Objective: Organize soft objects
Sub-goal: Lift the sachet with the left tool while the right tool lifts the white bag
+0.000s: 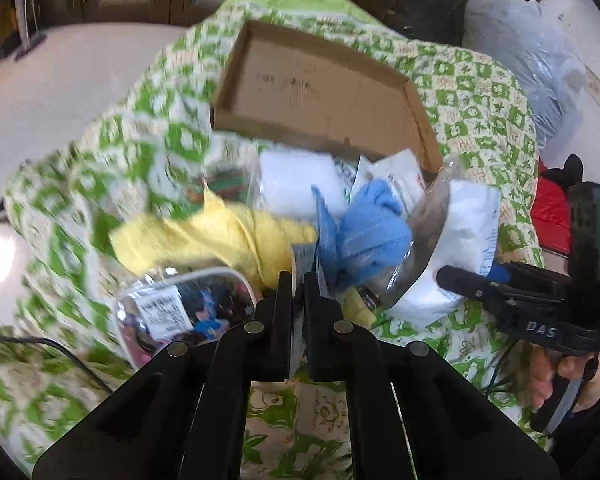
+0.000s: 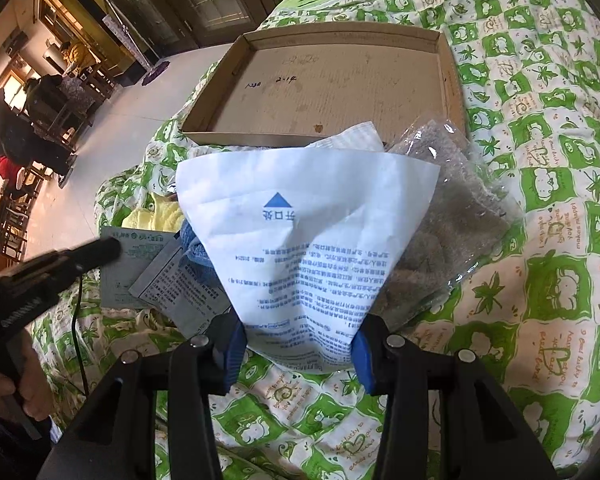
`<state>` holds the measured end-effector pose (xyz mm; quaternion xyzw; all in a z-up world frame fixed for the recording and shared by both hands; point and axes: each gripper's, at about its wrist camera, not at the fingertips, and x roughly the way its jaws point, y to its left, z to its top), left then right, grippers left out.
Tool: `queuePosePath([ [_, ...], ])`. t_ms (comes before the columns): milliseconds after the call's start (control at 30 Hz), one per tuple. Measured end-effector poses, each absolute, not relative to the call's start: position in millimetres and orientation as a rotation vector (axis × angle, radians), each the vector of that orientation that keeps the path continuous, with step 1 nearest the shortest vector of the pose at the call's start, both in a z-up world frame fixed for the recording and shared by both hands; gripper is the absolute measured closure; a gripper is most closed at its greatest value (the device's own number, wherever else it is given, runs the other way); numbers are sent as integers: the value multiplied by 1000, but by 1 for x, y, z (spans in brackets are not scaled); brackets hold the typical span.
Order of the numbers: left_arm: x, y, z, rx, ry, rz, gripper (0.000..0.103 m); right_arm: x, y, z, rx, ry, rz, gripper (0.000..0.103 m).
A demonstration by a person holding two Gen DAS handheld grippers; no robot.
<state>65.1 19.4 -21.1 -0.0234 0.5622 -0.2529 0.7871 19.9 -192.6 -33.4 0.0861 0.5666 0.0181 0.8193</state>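
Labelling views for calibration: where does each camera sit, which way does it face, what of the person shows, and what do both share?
Left wrist: on the left hand-held gripper, angled down at the pile of soft packets; jaws shut on a thin grey packet; the right hand-held gripper and the hand on it show at right.
Right wrist: on the right hand-held gripper, angled down, gripping a white printed paper pouch; the left hand-held gripper shows at left.
Shared: shallow brown cardboard tray, green-and-white patterned quilt, blue cloth, yellow cloth.

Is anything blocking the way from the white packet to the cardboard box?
Nothing visible does. The right gripper holds the white packet just in front of the cardboard box, whose floor looks bare; only its low front wall lies between.
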Motion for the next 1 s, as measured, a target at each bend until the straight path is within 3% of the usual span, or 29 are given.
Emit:
queuePosePath([
  [267, 68, 17, -36, -30, 1201, -492, 100, 23, -191, -36, 175, 1216, 35, 58],
  [500, 68, 13, -50, -104, 1311, -568, 100, 23, -188, -37, 172, 1216, 36, 57],
  [800, 60, 19, -3, -53, 1155, -575, 101, 21, -193, -31, 182, 1190, 21, 56],
  [1000, 63, 11, -2, -17, 1188, -609, 101, 22, -194, -28, 185, 1182, 20, 56],
])
